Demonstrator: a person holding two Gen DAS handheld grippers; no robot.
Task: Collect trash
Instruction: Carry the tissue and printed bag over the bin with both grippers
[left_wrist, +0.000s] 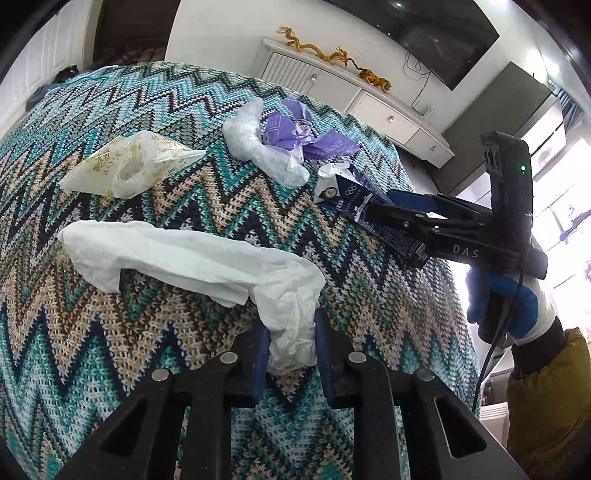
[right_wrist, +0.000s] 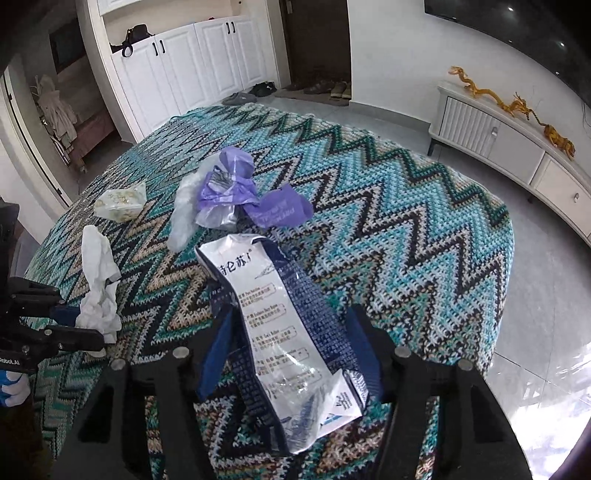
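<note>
Blue-padded jaws of the left gripper (left_wrist: 290, 350) are pinched onto the crumpled end of a white paper tissue (left_wrist: 192, 258), whose long rest lies across the knitted zigzag cloth (left_wrist: 110, 369) away to the left. On the other side the right gripper (right_wrist: 291, 354) straddles a flattened blue-and-white milk carton (right_wrist: 280, 332); its left pad lies against the carton's edge, the right pad stands just beside the other edge, and I cannot tell whether it truly grips. A hand in a blue-and-white glove (left_wrist: 506, 306) carries that gripper, with a mustard sleeve (left_wrist: 546, 398) behind it. Further out on the cloth lie a clear plastic bag (left_wrist: 258, 147) touching a crumpled purple bag (left_wrist: 295, 133), and well to the left a small pack printed with gold (left_wrist: 125, 166). Teal, black, beige and white chevrons run over the whole cloth, which covers a rounded table and hangs over its edge. Around it is pale tiled floor (right_wrist: 535, 332). Along one wall runs a low white sideboard (right_wrist: 509, 147) bearing golden dragon figures (right_wrist: 491, 99), with a dark screen (left_wrist: 424, 33) hung above; elsewhere stand white cupboards (right_wrist: 192, 62), with shoes (right_wrist: 295, 88) by a dark doorway.
</note>
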